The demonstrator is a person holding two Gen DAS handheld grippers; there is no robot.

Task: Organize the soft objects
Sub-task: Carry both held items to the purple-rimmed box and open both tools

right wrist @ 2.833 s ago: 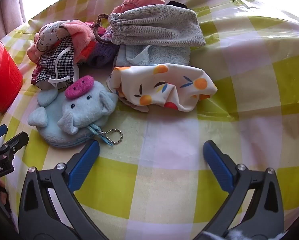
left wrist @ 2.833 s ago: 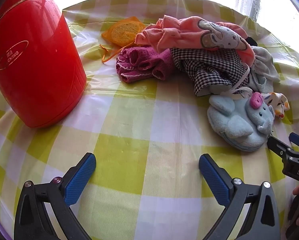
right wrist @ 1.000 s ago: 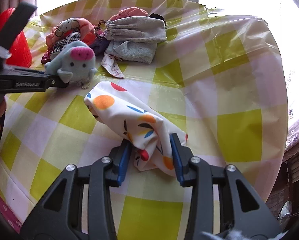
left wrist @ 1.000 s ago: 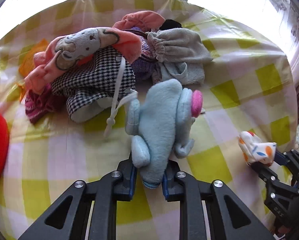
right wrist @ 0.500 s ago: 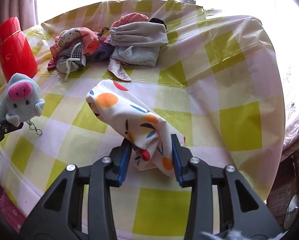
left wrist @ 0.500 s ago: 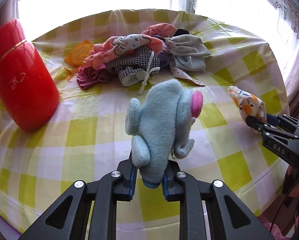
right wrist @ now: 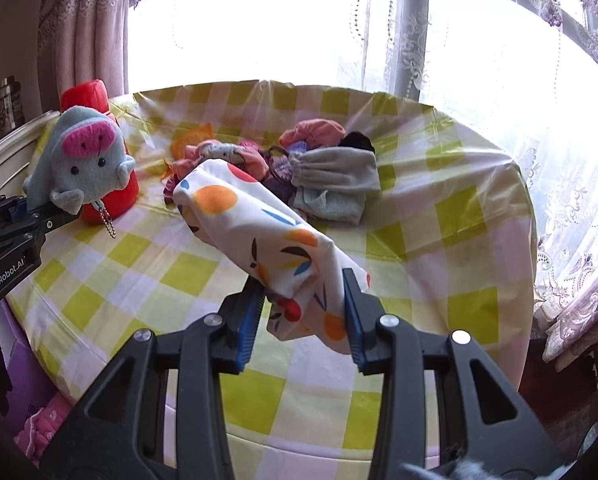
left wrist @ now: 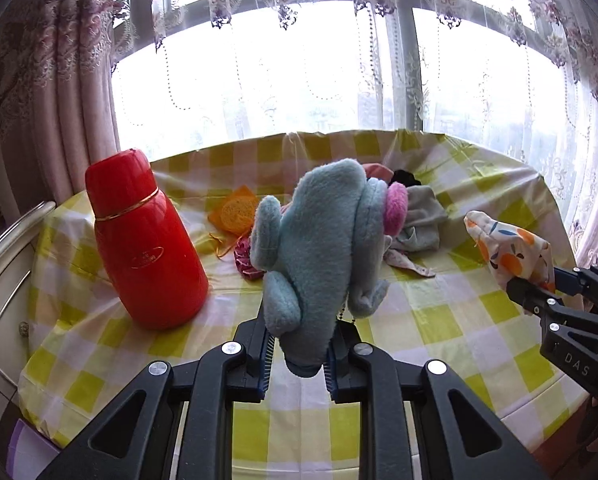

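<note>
Left wrist view: left gripper [left wrist: 297, 354] pinches the plush elephant [left wrist: 323, 248] by its base, long axis running forward from the jaws. Right gripper [right wrist: 299, 320] clamps the printed cloth pouch [right wrist: 259, 228] likewise; remaining pile [right wrist: 319, 172] lies ahead, nearer the right.

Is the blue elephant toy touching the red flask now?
Apart. In the left wrist view the elephant toy is held up by the left gripper, with tablecloth showing between it and the red flask.
</note>
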